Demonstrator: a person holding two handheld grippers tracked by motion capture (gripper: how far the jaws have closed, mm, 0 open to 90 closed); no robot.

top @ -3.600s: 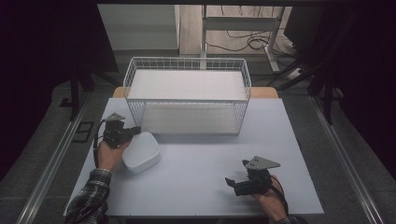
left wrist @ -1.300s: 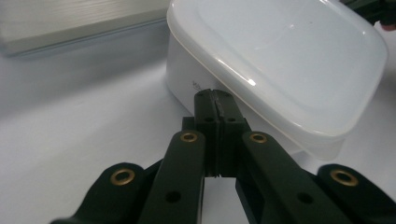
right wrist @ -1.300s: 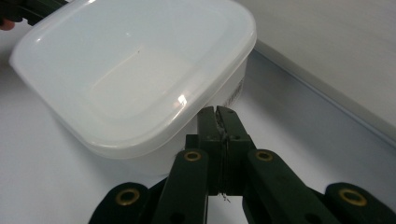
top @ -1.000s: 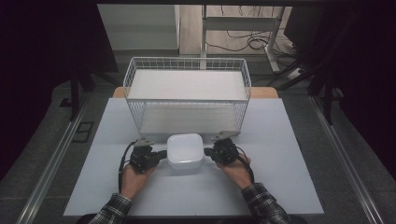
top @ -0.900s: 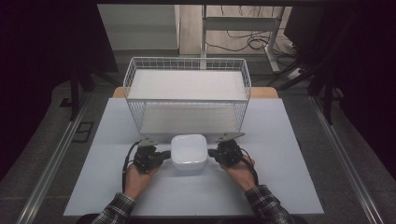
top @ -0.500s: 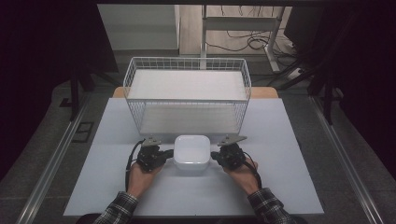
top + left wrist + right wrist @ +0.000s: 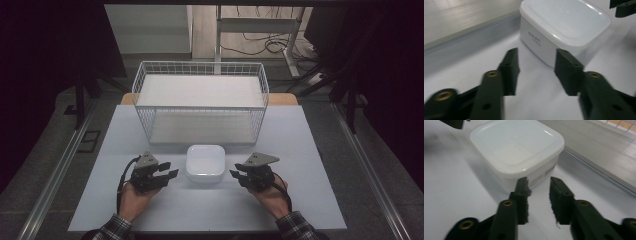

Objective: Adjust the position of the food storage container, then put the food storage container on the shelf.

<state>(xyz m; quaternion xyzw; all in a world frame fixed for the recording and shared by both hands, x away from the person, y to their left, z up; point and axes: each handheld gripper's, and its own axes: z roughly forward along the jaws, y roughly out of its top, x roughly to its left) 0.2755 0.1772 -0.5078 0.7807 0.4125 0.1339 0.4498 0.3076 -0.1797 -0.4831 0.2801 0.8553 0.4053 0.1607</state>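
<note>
Table (image 7: 150, 200): pale, flat top, carrying all items listed.

Box (image 7: 205, 162): white plastic, square with rounded corners, lid on, small dark lettering on its side walls. Sits on the table near the front centre, just in front of the basket, between the two tools and touching neither.

Basket (image 7: 200, 70): white wire, rectangular, at the back centre of the table; a pale panel lines its floor.

Left tool (image 7: 167, 171): held in the person's left hand (image 7: 132, 195), just left of the box, tips pointing toward it. Jaws parted wide, nothing between them; in the left gripper view the box stands just beyond the tips.

Right tool (image 7: 237, 175): held in the right hand (image 7: 267, 192), just right of the box, tips pointing toward it. Jaws parted by a narrower gap, gripping nothing; the box corner lies just past the tips.

Sleeves: plaid, at the bottom edge of the high view.
</note>
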